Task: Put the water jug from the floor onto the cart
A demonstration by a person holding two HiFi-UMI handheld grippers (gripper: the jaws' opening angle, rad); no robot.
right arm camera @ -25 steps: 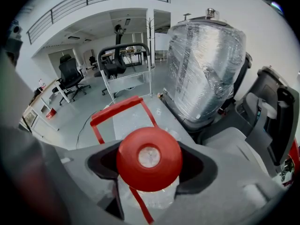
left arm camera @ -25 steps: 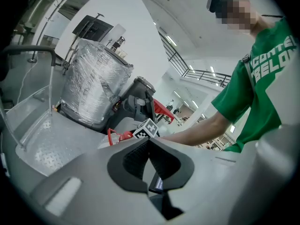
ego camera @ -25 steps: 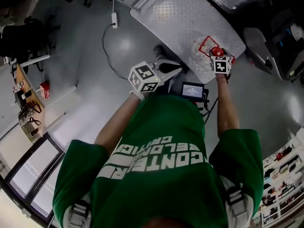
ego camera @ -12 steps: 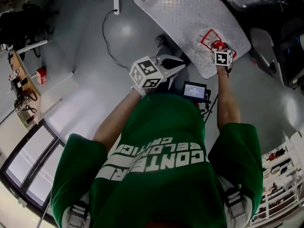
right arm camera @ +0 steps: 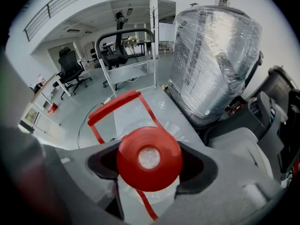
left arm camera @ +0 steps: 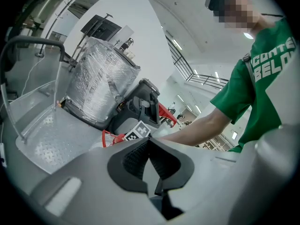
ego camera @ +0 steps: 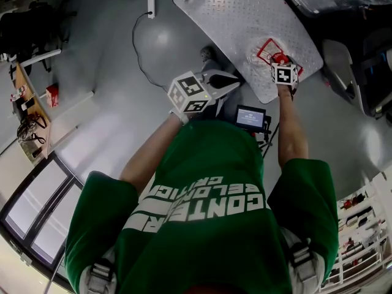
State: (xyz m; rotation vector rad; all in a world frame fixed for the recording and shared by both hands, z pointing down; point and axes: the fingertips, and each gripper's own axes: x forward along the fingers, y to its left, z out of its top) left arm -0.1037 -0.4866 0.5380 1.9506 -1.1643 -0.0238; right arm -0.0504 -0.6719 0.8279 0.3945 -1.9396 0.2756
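Right, the jug (ego camera: pixel 264 59) is over the cart (ego camera: pixel 226 17), close to the near edge of its checker-plate deck; whether its base is down on the metal or a shade above it, I can't tell from where I stand. The right gripper (right arm camera: pixel 150 164) has it by the neck; fingers (right arm camera: pixel 199 165) clamped either side, just under the red cap (right arm camera: pixel 149 154). The left gripper (left arm camera: pixel 149 161) hangs off to the side over the floor, well apart from the jug; fingers pressed together, nothing between them.

To my eye the step in hand is the set-down, and doing it well means keeping the neck upright; bring the base flat onto the deck, further in from that edge if there's room; let the weight settle before the fingers part, then draw straight up off the cap so nothing snags. The idle left gripper could steady the body if it wobbles.

As for the jug itself: clear, crinkly plastic body; broad red cap; a red strap handle (right arm camera: pixel 112 106) standing up on the far side; probably heavy, and top-held, so liable to swing.
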